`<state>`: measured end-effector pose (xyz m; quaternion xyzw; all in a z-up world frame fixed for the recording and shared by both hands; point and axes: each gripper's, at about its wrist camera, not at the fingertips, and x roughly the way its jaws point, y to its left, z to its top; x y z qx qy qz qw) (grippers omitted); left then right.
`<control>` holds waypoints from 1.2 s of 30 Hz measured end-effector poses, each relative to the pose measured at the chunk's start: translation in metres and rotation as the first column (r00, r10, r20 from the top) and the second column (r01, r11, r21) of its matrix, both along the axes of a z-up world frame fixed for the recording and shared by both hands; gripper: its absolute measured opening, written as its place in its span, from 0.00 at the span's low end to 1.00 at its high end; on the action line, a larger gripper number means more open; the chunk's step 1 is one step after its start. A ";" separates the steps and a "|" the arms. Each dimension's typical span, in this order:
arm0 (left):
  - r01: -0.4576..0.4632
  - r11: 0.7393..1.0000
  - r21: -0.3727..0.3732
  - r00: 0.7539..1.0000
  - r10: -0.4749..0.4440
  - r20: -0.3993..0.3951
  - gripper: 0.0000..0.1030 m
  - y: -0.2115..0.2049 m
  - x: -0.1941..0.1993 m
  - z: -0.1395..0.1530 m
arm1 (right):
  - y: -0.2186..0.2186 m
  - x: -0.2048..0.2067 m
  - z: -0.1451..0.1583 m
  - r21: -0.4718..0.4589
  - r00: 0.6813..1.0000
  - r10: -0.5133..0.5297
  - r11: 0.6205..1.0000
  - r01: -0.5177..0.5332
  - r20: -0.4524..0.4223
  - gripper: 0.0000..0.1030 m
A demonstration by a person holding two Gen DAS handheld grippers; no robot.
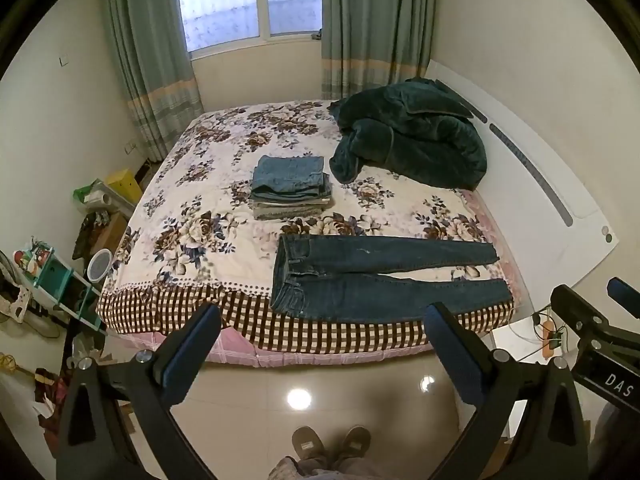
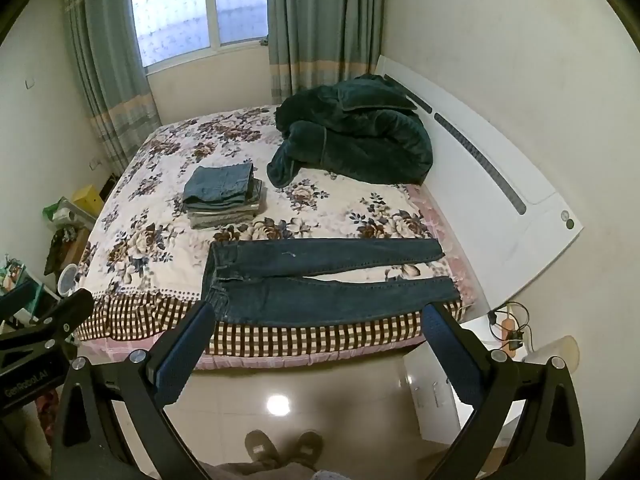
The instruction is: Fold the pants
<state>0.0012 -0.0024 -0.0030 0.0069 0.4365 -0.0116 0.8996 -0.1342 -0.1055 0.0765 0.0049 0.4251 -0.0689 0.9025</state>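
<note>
Dark blue jeans (image 1: 372,276) lie flat along the near edge of the bed, waistband to the left, legs spread to the right; they also show in the right wrist view (image 2: 320,280). My left gripper (image 1: 322,312) is open and empty, held above the floor short of the bed edge. My right gripper (image 2: 318,312) is open and empty, also short of the bed edge; it shows at the right edge of the left wrist view (image 1: 592,304). A stack of folded jeans (image 1: 290,186) sits mid-bed, also in the right wrist view (image 2: 222,194).
The bed (image 1: 208,208) has a floral cover with a checked border. A dark green quilt (image 1: 412,140) is heaped by the white headboard (image 1: 532,184). Shelves and clutter (image 1: 60,276) stand at left, a white nightstand (image 2: 436,392) at right. Feet (image 1: 332,444) stand on glossy tile.
</note>
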 end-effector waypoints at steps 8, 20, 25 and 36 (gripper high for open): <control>-0.006 1.000 -0.005 1.000 0.006 0.002 1.00 0.000 0.009 0.005 | -0.002 0.001 -0.002 0.002 1.000 0.001 1.000 -0.001 0.000 1.00; -0.005 1.000 -0.003 1.000 0.005 0.005 1.00 -0.001 0.010 0.006 | -0.002 0.002 0.000 0.000 1.000 0.002 1.000 -0.002 0.001 1.00; -0.005 1.000 -0.001 1.000 0.005 0.008 1.00 -0.002 0.011 0.006 | -0.009 0.005 0.002 -0.001 1.000 0.001 1.000 -0.001 0.003 1.00; -0.007 1.000 -0.005 1.000 0.007 0.011 1.00 -0.003 0.019 0.009 | -0.006 0.002 0.004 -0.004 1.000 0.002 1.000 -0.002 0.006 1.00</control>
